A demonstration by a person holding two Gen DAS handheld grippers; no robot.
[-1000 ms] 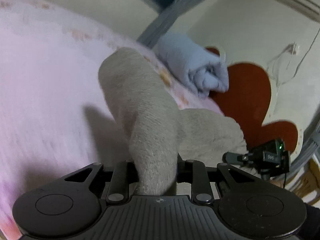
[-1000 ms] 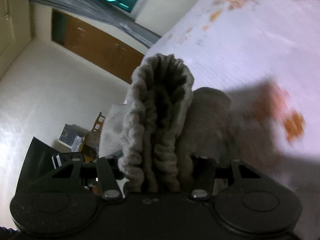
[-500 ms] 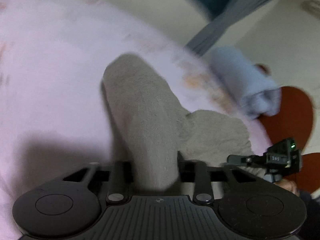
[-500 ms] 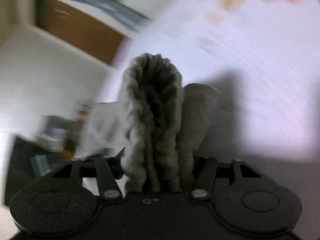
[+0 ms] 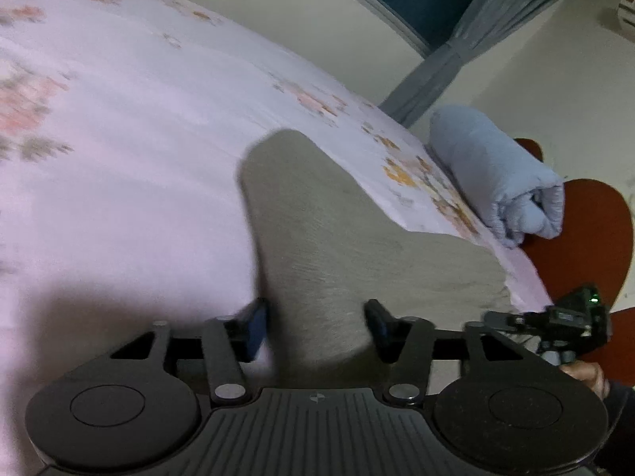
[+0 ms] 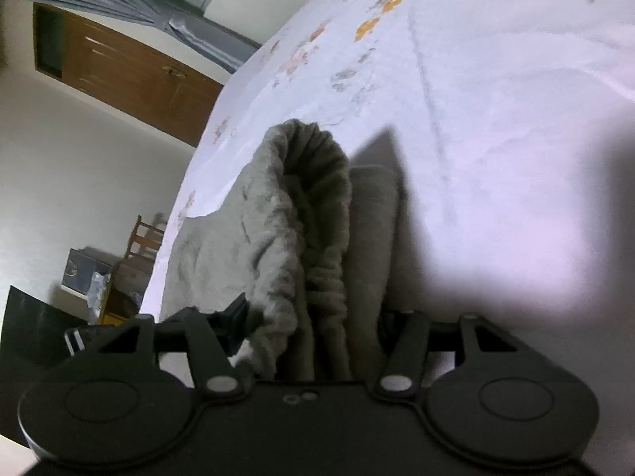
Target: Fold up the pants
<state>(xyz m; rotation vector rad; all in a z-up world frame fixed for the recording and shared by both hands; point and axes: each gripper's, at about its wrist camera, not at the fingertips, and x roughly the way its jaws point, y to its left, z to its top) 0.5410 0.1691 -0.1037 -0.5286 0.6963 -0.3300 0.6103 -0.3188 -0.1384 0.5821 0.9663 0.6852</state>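
Note:
Grey fleece pants (image 5: 337,238) lie on the pink flowered bed sheet (image 5: 119,119). The jaws of my left gripper (image 5: 315,317) are opening. A pant leg runs between them, and the left finger (image 5: 254,321) stands clear of the cloth. In the right wrist view, my right gripper (image 6: 313,313) is shut on the bunched elastic waistband (image 6: 309,182) of the pants, which stands up in a loop just above the sheet (image 6: 496,99).
A rolled blue blanket (image 5: 496,174) lies at the bed's far edge, in front of a red heart-shaped headboard (image 5: 587,238). A person's hand (image 5: 583,375) shows at the right. A wooden door (image 6: 119,75) and a chair (image 6: 143,238) stand beyond the bed's left side.
Both grippers came down toward the bed with the pants. The left gripper's jaws parted and its pant leg now lies flat. The right gripper kept its grip.

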